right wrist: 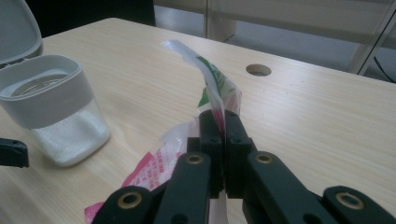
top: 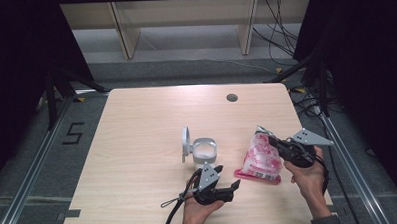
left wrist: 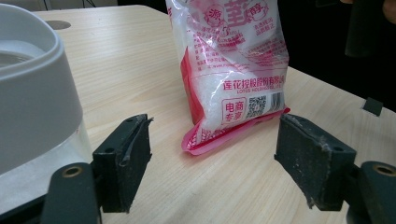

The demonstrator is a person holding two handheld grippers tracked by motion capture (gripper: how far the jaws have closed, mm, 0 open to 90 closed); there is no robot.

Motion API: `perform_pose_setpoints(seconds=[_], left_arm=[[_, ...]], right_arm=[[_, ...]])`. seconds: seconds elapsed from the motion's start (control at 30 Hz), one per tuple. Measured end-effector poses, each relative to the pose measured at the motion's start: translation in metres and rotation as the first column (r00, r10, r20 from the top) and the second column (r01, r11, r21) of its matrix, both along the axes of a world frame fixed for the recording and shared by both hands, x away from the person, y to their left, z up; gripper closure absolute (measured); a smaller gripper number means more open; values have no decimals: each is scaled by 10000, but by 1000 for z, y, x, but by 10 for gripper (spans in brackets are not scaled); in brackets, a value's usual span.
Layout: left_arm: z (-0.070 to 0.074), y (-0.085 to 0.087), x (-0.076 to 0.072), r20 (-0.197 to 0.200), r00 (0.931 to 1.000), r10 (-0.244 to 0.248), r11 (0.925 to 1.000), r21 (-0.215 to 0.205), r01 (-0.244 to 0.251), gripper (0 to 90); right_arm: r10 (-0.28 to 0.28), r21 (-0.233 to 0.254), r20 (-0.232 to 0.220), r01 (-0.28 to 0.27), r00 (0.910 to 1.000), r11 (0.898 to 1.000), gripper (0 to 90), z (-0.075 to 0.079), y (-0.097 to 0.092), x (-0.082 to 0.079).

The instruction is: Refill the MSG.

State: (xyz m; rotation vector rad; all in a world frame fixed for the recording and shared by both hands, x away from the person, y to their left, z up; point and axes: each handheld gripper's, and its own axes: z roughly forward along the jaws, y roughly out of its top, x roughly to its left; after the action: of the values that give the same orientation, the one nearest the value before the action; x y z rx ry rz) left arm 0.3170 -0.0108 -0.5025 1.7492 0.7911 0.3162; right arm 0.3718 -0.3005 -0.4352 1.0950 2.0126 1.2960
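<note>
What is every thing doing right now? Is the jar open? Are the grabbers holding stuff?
Jar: upright on the table, partly filled with white grains.
Jar lid: flipped open, standing up at the jar's side.
Bag: held up by its top, bottom edge on the table.
Left gripper: open, holding nothing.
Right gripper: shut on the bag's top.

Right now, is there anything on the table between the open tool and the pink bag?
No. In the left gripper view, only bare wooden table lies between the open left tool and the pink bag. The white jar stands off to one side.
</note>
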Motion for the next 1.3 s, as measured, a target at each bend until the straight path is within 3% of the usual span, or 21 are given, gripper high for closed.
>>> perform_pose_setpoints(seconds=[0.1,0.17,0.3,0.37,0.43,0.47,0.53,0.63,0.7,0.73,0.77,0.8,0.83,0.93,0.97,1.0,1.03,1.07,1.13,1.27,1.3], left_arm=[[2,1,0,9,10000,60,10000,62,-60,259],[2,0,1,9,10000,-28,9999,120,28,259],[4,-1,2,68,9999,-86,9999,142,85,259],[6,-2,2,124,9998,-136,9998,137,135,260],[9,0,2,205,9997,-163,9997,168,160,260],[10,-1,2,165,9998,-97,10000,-7,97,260],[11,0,4,195,9997,-150,9998,-143,153,260],[13,1,3,221,9997,-104,9999,25,103,260],[14,2,4,205,9997,-156,9998,100,154,260],[13,1,5,235,9996,-183,9998,-53,184,260],[12,0,5,228,9996,-186,9998,-61,187,260],[13,1,4,240,9995,-218,9997,102,216,260],[14,2,4,217,9995,-210,9996,191,206,260],[15,2,5,200,9996,-211,9996,212,206,261],[16,2,5,244,9995,-221,9996,197,216,260],[17,2,5,278,9993,-244,9996,148,240,261],[18,3,5,257,9995,-204,9994,268,197,261],[19,3,6,268,9993,-278,9994,210,273,261],[20,4,8,253,9991,-330,9993,167,325,261],[23,3,10,221,9990,-389,9992,114,387,261],[24,3,10,200,9990,-401,9991,160,397,262]], right_arm=[[-239,213,-271,245,9993,9995,894,-2,0,0],[-107,-68,37,107,9999,9999,892,-3,-1,3],[-362,58,-305,364,9989,9993,890,-5,1,5],[-311,-119,-72,311,9995,9994,889,-8,-1,10],[-606,-26,-385,605,9974,9982,887,-10,-1,10],[-464,-155,-219,460,9987,9988,887,-11,-3,13],[-627,-129,-335,623,9975,9980,883,-13,-3,14],[-734,-338,-275,724,9969,9968,873,-19,-6,18],[-950,-70,-791,947,9923,9955,858,-22,-5,17],[-890,-177,-624,880,9941,9960,853,-24,-7,20],[-1026,-33,-802,1027,9915,9947,849,-25,-7,19],[-1127,44,-872,1135,9898,9935,839,-26,-7,19],[-1105,-179,-611,1096,9920,9938,820,-27,-10,22],[-1436,142,-877,1454,9857,9893,765,-29,-12,20],[-1434,-27,-745,1436,9868,9896,752,-29,-15,21],[-1494,68,-790,1504,9856,9886,729,-30,-16,21],[-1704,374,-1203,1760,9780,9837,705,-29,-14,17],[-1771,410,-1145,1828,9775,9823,696,-29,-15,17],[-1763,78,-963,1779,9796,9840,659,-29,-19,18],[-2539,513,-1124,2608,9607,9640,558,-30,-21,15],[-2403,220,-994,2435,9656,9696,558,-30,-26,15]])
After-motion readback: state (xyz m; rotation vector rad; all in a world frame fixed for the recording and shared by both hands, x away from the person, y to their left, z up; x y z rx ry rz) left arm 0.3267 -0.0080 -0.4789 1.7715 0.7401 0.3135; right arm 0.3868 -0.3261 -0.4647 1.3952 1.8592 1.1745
